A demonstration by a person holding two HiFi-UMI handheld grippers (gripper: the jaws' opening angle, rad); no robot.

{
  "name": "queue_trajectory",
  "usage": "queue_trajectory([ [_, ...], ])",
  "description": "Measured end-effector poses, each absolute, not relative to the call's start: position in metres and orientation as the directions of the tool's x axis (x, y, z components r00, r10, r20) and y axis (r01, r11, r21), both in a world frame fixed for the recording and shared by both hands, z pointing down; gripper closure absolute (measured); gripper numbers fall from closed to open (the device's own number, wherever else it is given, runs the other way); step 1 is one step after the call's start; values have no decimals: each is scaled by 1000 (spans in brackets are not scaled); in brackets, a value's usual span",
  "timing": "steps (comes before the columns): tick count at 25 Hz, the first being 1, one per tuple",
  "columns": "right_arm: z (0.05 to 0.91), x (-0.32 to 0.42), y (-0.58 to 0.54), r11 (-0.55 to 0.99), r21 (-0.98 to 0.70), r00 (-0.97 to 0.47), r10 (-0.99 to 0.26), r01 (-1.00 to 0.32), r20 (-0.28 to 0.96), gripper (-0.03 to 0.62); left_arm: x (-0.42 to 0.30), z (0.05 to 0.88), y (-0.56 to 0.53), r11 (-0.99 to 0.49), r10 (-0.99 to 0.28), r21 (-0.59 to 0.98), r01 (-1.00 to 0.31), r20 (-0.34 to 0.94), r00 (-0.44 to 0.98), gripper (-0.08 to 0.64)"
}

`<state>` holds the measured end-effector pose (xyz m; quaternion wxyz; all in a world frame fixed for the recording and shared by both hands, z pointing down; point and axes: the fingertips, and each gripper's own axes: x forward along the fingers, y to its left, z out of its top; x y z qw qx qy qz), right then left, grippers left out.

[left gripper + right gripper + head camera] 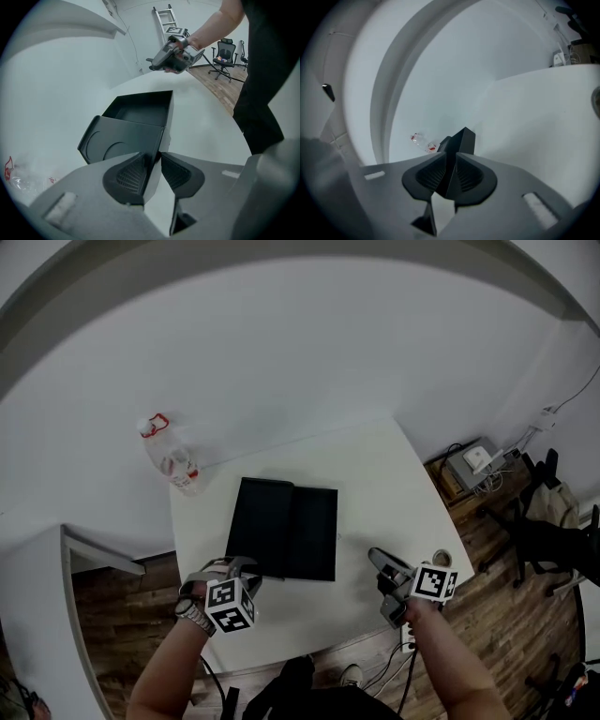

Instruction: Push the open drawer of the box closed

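A black box point(267, 526) lies in the middle of the white table point(375, 474), its open drawer point(314, 532) pulled out to the right. My left gripper point(246, 568) is at the box's near left corner. In the left gripper view its jaws point(152, 161) pinch that corner of the box point(122, 140), and the empty drawer point(140, 108) lies beyond it. My right gripper point(377, 563) hovers right of the drawer, apart from it and pointing at it. Through its narrow gap point(449, 171) I see the box's dark corner point(464, 136); nothing sits between the pads. The right gripper point(154, 63) also shows past the drawer.
A crumpled plastic bottle point(169, 456) stands at the table's far left corner. A tape roll point(442, 559) sits near the right edge. A white shelf point(37, 615) is on my left. An office chair point(548, 521) and cables stand on the wooden floor at the right.
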<state>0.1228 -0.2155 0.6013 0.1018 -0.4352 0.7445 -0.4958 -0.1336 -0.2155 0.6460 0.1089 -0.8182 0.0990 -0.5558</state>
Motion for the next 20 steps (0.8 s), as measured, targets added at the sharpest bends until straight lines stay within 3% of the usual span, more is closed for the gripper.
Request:
queue_trajectory([
  [7, 663, 117, -272, -158, -894, -535, -752, -420, 385, 526, -132, 645, -215, -962, -267, -264, -61, 879, 394, 440],
  [20, 690, 93, -282, -314, -910, -524, -745, -269, 412, 499, -132, 644, -213, -963, -266, -259, -74, 863, 430, 440],
])
